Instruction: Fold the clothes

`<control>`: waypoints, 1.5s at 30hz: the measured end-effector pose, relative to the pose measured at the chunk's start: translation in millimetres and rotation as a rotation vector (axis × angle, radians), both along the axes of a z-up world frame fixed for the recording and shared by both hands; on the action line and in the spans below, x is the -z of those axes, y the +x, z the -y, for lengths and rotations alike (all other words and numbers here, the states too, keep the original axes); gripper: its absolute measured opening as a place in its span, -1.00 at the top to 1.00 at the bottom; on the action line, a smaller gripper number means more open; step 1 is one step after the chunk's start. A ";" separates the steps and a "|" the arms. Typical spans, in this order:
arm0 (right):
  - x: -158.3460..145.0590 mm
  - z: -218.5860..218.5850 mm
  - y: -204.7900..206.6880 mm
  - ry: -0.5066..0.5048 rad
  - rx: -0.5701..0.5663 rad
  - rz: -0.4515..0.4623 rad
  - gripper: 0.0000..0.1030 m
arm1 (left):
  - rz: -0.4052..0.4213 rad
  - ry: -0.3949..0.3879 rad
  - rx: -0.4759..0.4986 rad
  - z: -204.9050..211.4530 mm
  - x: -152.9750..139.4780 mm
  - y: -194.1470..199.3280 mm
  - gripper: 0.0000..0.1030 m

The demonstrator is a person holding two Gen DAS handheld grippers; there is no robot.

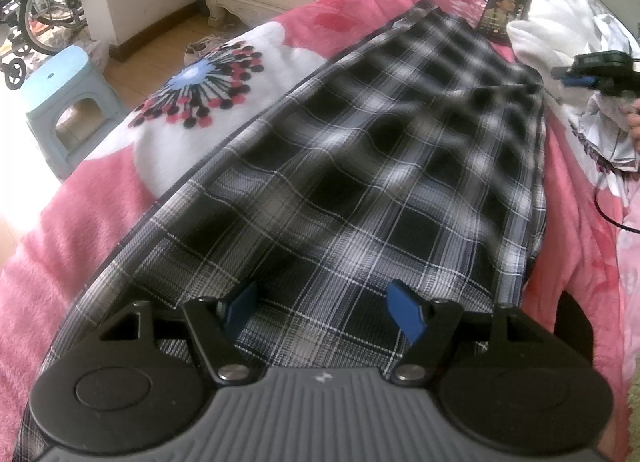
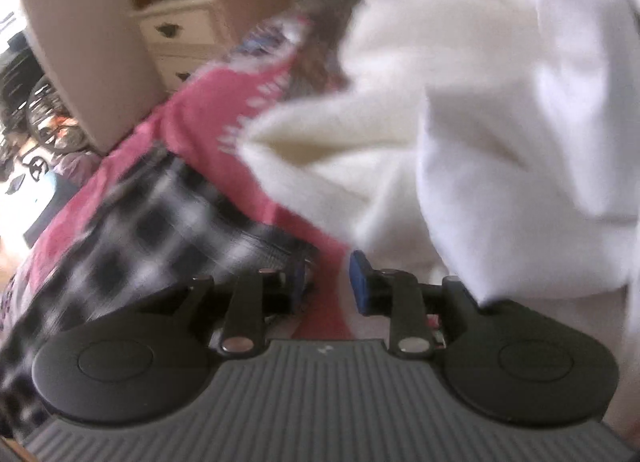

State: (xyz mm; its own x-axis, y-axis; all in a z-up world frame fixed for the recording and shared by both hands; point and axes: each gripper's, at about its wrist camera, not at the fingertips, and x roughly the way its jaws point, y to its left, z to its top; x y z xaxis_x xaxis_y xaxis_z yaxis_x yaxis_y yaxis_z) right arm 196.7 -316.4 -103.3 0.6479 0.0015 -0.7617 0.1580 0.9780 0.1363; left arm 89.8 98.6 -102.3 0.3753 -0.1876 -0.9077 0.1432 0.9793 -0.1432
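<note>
A black-and-white plaid garment (image 1: 360, 166) is spread lengthwise on a pink floral blanket (image 1: 80, 222). The left gripper (image 1: 324, 314) is held above its near end, jaws apart, nothing grasped. At the far right, white clothes (image 2: 500, 102) are piled; the right gripper (image 2: 330, 282) is seen there, slightly parted, empty. A phone (image 1: 504, 10) lies at the far end.
</note>
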 end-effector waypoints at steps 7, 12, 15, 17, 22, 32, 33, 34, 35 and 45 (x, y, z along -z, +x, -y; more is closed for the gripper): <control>-17.8 -106.5 -55.6 -0.001 -0.887 0.004 0.54 | 0.000 -0.001 -0.001 -0.2 -1.0 1.4 -0.41; 4.9 -163.6 -100.8 -0.194 -1.300 -0.025 0.54 | 0.002 -0.005 -0.001 -1.5 -0.3 0.9 -0.41; 13.3 -174.2 -112.8 -0.310 -1.422 -0.028 0.54 | 0.003 -0.006 -0.002 -2.0 0.5 0.0 -0.41; 15.1 -176.5 -117.7 -0.353 -1.488 -0.027 0.54 | 0.003 -0.006 -0.002 -2.1 0.8 0.1 -0.41; 21.2 -181.5 -126.6 -0.509 -1.598 0.002 0.53 | 0.003 -0.003 0.002 -2.5 1.2 -0.2 -0.41; 27.0 -187.9 -150.7 -0.676 -1.730 0.143 0.99 | 0.004 -0.001 0.002 -1.1 1.6 -0.2 -0.42; 22.3 -186.2 -151.0 -0.672 -1.735 0.147 0.99 | 0.004 0.000 0.003 -1.3 1.8 -0.5 -0.42; 18.7 -184.3 -152.0 -0.672 -1.739 0.139 0.99 | 0.004 0.000 0.004 -1.5 1.9 -0.7 -0.42; 15.6 -182.3 -152.9 -0.674 -1.743 0.130 0.99 | 0.004 -0.001 0.003 -1.6 1.9 -0.8 -0.42; 38.2 -183.0 -147.3 -0.690 -1.738 0.059 0.96 | 0.005 -0.003 0.004 -2.8 -0.3 -2.0 -0.42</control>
State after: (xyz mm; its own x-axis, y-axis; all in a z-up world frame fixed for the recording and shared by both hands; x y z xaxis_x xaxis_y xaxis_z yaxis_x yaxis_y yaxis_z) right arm 49.4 -133.4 -141.5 0.2827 0.3452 -0.8949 -0.9366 -0.1019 -0.3352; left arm 87.8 101.4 -102.0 0.3787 -0.1915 -0.9055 0.1475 0.9783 -0.1452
